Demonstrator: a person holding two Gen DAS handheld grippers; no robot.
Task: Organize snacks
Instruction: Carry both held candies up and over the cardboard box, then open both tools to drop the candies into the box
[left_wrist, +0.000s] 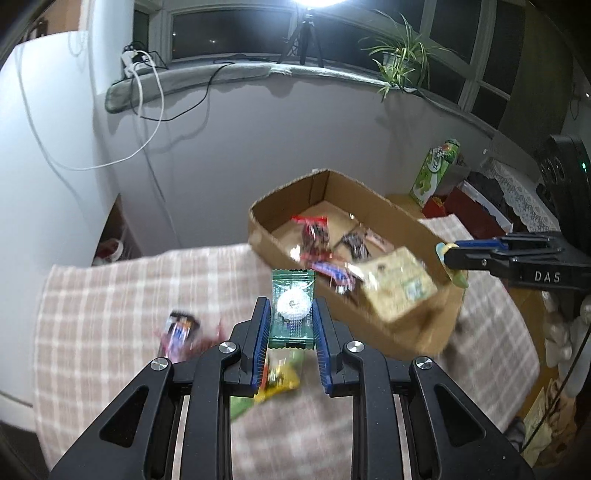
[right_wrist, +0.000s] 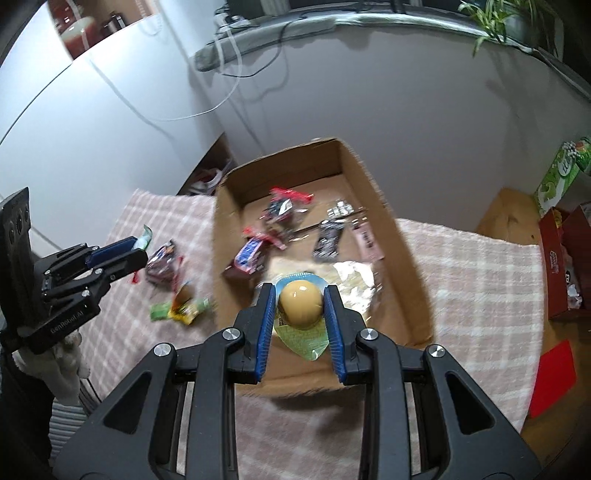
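My left gripper (left_wrist: 291, 314) is shut on a green-wrapped snack with a white ball inside (left_wrist: 292, 308), held above the checked cloth just short of the cardboard box (left_wrist: 266, 240). The right gripper (right_wrist: 301, 301) is shut on a jelly cup with a tan dome (right_wrist: 300, 303), hovering over the near end of the same box (right_wrist: 413, 266). Several wrapped snacks lie inside the box, among them a red-and-black packet (right_wrist: 282, 206) and a foil pouch (right_wrist: 354, 280). In the left wrist view the right gripper (left_wrist: 452, 264) shows at the right with the cup's edge in its tips.
Loose snacks remain on the cloth left of the box: a dark purple packet (left_wrist: 179, 328) and a yellow-green packet (right_wrist: 184, 306). A green carton (left_wrist: 436, 170) and red boxes (right_wrist: 565, 266) stand to the right. A white wall and a sill with cables lie behind.
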